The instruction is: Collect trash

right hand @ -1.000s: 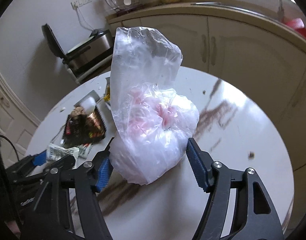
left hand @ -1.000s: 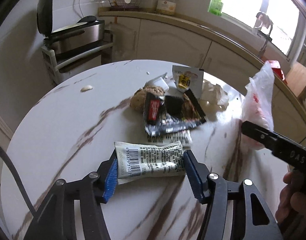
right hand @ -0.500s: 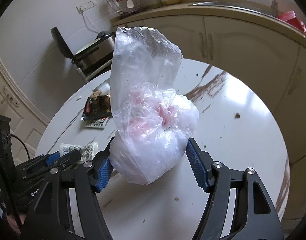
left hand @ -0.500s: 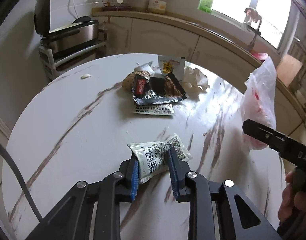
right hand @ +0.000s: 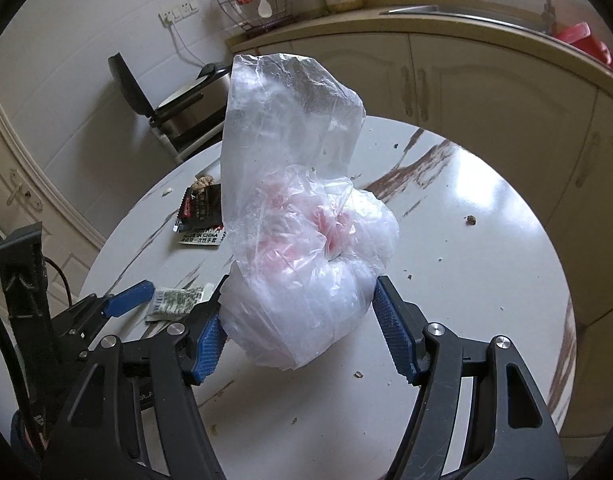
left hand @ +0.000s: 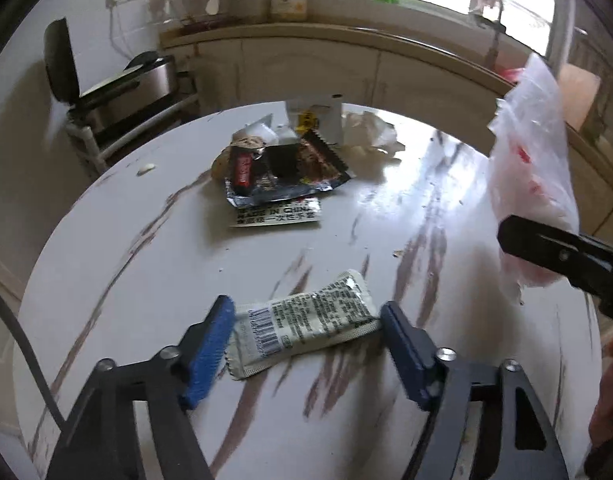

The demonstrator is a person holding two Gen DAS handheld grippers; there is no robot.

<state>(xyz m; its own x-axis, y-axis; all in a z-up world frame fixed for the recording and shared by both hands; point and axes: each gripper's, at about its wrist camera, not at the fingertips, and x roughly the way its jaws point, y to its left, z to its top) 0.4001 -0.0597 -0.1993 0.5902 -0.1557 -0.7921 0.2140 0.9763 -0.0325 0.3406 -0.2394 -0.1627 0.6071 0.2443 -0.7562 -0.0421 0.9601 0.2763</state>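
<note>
A white printed sachet (left hand: 306, 326) lies flat on the round marble table (left hand: 126, 280), between the spread blue pads of my left gripper (left hand: 306, 344), which is open. My right gripper (right hand: 300, 326) is shut on a clear plastic bag with red print (right hand: 302, 240), held upright over the table; the bag also shows in the left wrist view (left hand: 534, 184). The sachet shows in the right wrist view (right hand: 178, 300) beside the left gripper's finger (right hand: 128, 304). A pile of wrappers (left hand: 282, 168) lies farther back on the table.
A white packet printed "MADE IN CHINA" (left hand: 276, 214) lies under the dark wrappers (right hand: 200, 210). Crumpled tissue (left hand: 370, 132) sits behind them. Crumbs (right hand: 471, 220) dot the table's right side. A grill appliance on a rack (left hand: 118, 92) and curved cabinets (right hand: 466, 88) stand beyond.
My left gripper was shut on the sachet half a second ago; now its jaws are wide apart and the sachet lies on the table. The right gripper still holds the bag.
</note>
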